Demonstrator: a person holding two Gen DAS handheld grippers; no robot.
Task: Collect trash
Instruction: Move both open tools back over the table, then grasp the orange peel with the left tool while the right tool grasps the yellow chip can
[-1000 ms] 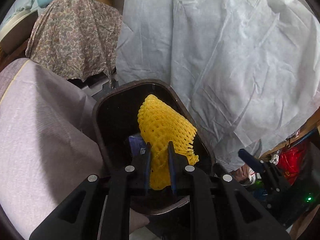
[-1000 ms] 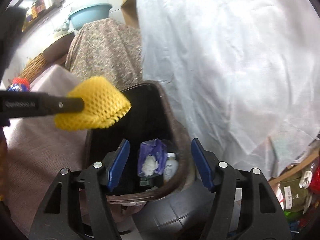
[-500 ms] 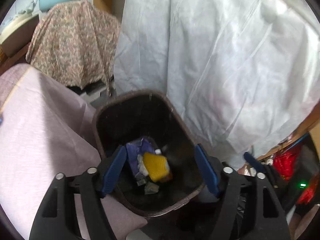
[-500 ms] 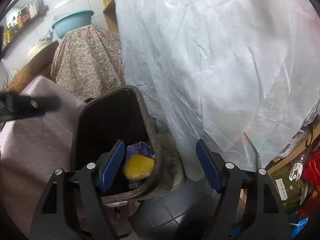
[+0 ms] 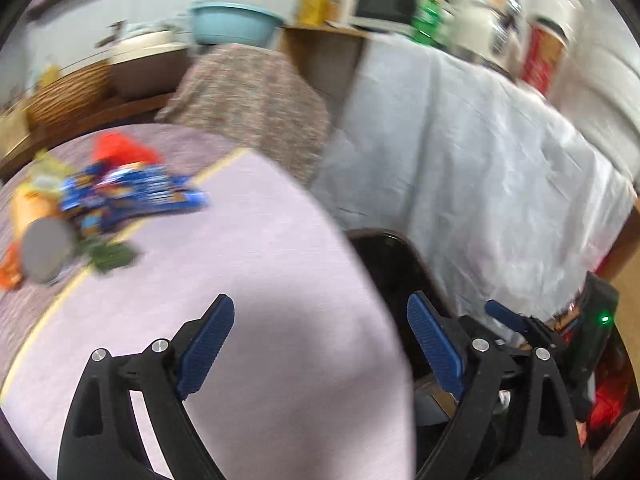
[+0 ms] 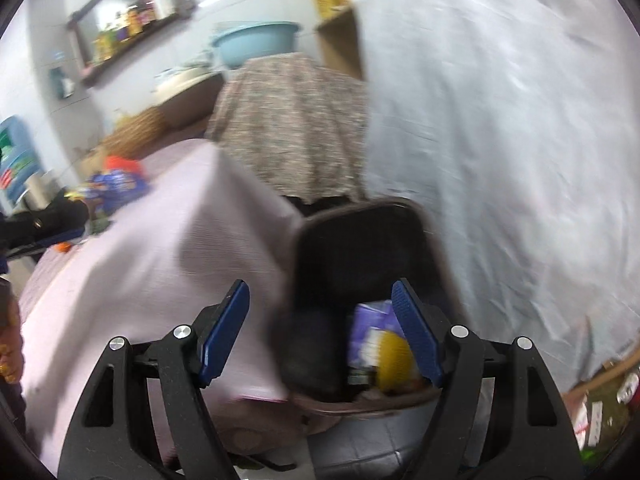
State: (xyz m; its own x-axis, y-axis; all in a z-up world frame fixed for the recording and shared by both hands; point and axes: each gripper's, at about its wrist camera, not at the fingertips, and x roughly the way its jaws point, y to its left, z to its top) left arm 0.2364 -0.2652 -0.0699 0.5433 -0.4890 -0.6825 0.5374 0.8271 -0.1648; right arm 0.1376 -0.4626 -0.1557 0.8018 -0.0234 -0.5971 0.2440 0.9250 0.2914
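Observation:
The dark brown trash bin (image 6: 430,248) stands on the floor beside the table; in it lie the yellow foam net (image 6: 394,362) and a purple wrapper (image 6: 370,326). My right gripper (image 6: 320,330) is open and empty above the bin's near rim. My left gripper (image 5: 320,344) is open and empty over the table's edge, with the bin (image 5: 394,264) at its right. A pile of trash lies far left on the table: a blue wrapper (image 5: 132,196), a red packet (image 5: 120,148), a grey lid (image 5: 46,248) and green scraps (image 5: 110,256). Both views are blurred.
The table wears a lilac cloth (image 5: 248,280). A white sheet (image 5: 460,168) hangs to the right, a patterned cloth (image 5: 248,100) covers something behind the table, and a blue basin (image 5: 236,24) sits above it. Clutter lies on the floor at right (image 6: 600,400).
The left gripper opened and dropped the yellow foam net into the bin, then swung left toward the table. The right gripper also shifted left, staying open.

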